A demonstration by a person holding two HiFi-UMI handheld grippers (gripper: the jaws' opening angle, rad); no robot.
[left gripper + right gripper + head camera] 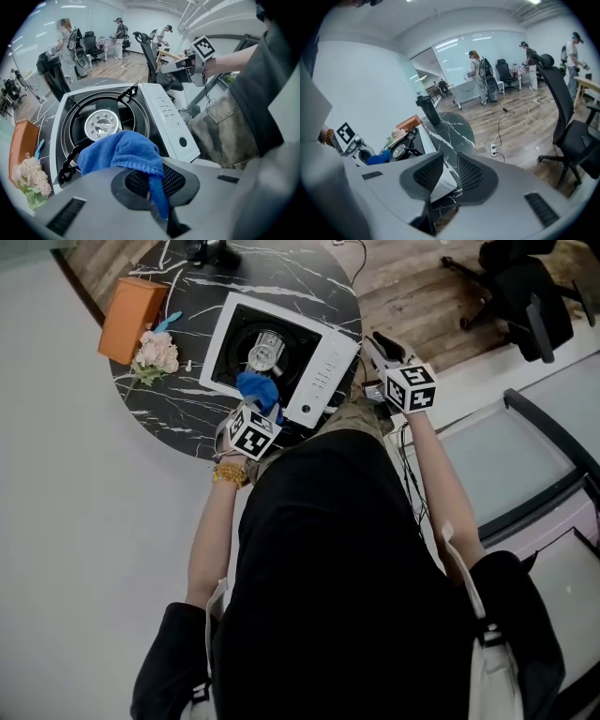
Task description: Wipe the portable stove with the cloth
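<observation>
I see the left gripper (152, 187) clenched on the blue cloth (122, 150), bunched on the portable stove (323, 371) at 6 o'clock of its burner (265, 351). Right gripper (445, 176) at the stove's 3 o'clock, jaws parted, empty.

Shown and counted are one white square portable stove (323, 367), one blue terry cloth (258, 388), one round black marble table (178, 409), one orange rectangular box (131, 317), one bunch of pale pink flowers (157, 352), three background people (67, 40) (120, 35) (165, 33), and two grey grippers: left gripper (157, 185), right gripper (449, 176).
</observation>
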